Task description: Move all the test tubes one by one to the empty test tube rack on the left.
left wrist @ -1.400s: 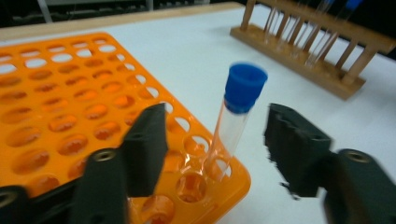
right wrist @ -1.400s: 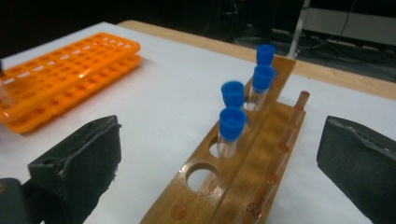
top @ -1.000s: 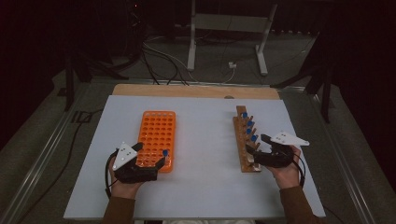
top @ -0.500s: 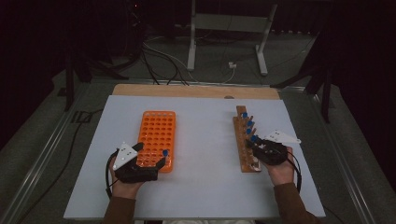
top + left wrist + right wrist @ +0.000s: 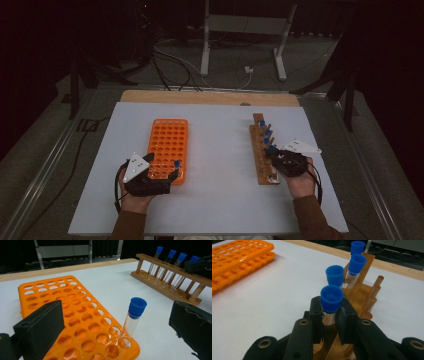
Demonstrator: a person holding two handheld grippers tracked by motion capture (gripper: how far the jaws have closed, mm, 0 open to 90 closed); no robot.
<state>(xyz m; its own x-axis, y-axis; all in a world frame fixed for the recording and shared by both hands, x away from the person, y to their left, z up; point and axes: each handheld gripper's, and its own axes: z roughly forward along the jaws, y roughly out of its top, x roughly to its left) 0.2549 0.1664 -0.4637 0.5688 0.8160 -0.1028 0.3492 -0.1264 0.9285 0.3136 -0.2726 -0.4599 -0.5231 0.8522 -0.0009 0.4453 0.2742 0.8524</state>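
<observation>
An orange tube rack (image 5: 168, 149) (image 5: 75, 315) lies left of centre on the white table. One clear tube with a blue cap (image 5: 132, 321) (image 5: 176, 166) stands in its near right corner, between the wide-apart jaws of my left gripper (image 5: 161, 167) (image 5: 115, 325), which is open. A wooden rack (image 5: 263, 148) (image 5: 359, 290) on the right holds several blue-capped tubes. My right gripper (image 5: 274, 155) (image 5: 330, 315) is shut on the nearest tube (image 5: 331, 301) just below its cap, the tube still in the wooden rack.
The white table top (image 5: 220, 150) lies on a wooden board whose far edge (image 5: 210, 97) shows. Metal stand legs (image 5: 240, 45) and cables (image 5: 170, 60) lie on the floor beyond. Bare table lies between the two racks.
My right gripper moved left onto the wooden rack and closed on the nearest tube. The left gripper has stayed at the orange rack's near corner.
</observation>
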